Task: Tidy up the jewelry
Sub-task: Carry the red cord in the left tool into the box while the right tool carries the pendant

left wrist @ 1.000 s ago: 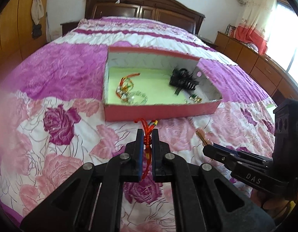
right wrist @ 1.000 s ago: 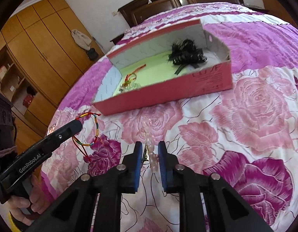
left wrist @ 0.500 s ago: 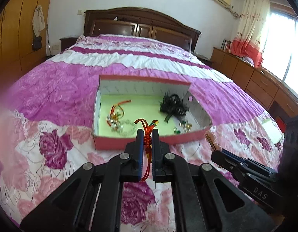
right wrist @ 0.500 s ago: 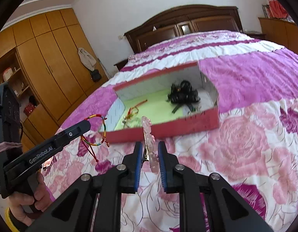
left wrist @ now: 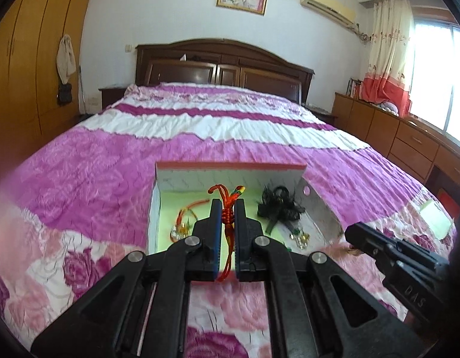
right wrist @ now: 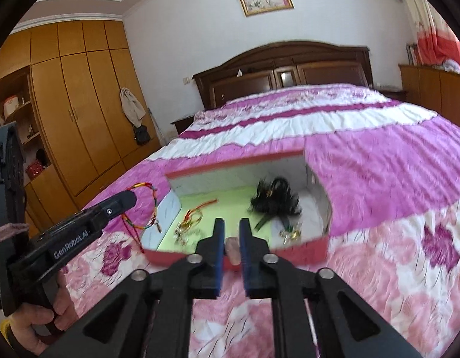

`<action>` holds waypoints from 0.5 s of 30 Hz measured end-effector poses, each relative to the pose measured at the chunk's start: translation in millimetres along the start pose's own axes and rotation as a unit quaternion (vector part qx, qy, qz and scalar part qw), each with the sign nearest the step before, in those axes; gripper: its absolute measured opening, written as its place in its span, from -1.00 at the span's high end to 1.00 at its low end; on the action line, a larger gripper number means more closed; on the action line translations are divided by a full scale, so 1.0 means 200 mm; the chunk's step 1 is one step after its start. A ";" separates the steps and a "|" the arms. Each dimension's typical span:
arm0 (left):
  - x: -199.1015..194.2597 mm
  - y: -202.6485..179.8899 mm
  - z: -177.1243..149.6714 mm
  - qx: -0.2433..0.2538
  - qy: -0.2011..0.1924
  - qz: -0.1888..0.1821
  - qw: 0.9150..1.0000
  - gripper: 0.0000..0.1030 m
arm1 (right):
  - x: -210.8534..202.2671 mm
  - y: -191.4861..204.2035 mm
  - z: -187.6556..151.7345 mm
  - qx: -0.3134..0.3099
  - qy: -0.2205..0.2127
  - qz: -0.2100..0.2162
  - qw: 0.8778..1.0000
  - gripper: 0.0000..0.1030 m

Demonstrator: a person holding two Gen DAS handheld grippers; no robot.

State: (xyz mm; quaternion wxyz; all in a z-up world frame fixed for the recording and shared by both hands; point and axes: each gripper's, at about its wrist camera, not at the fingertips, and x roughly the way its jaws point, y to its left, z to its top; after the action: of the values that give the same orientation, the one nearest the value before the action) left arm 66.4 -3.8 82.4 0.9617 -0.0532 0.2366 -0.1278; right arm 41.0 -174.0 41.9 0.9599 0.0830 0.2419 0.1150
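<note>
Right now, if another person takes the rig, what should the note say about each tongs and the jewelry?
Left tongs: shut on the red cord bracelet, held over the box.
Right tongs: shut on a pale pink bead piece, held at the near edge of the box.
Already in the box: a red-string piece with clear beads, a black hair piece, small gold-green items.
Left: put both held pieces into the box.

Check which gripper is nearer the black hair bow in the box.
Right, probably. The right gripper points at the box just beside the black hair bow; the left gripper sits off past the box's far-left corner.
</note>
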 end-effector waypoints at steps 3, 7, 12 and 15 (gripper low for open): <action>0.05 0.00 0.01 0.005 -0.008 0.005 1.000 1.00 | 0.05 0.00 0.04 -0.008 -0.010 -0.003 1.000 0.82; 0.09 0.02 0.01 -0.008 0.001 0.001 1.000 1.00 | 0.12 0.00 0.04 -0.013 -0.001 -0.011 1.000 0.82; 0.10 0.03 -0.01 -0.001 0.006 0.007 1.000 1.00 | 0.13 -0.03 0.01 -0.012 0.010 -0.012 1.000 0.82; 0.11 0.02 -0.01 -0.005 0.005 0.007 1.000 1.00 | 0.14 -0.04 0.02 -0.009 0.008 -0.012 1.000 0.82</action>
State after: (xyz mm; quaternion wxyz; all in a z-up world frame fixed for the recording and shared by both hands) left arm 85.3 -5.4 69.9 0.9612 -0.0553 0.2420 -0.1199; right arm 67.9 -174.1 31.0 0.9598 0.0704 0.2500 0.1061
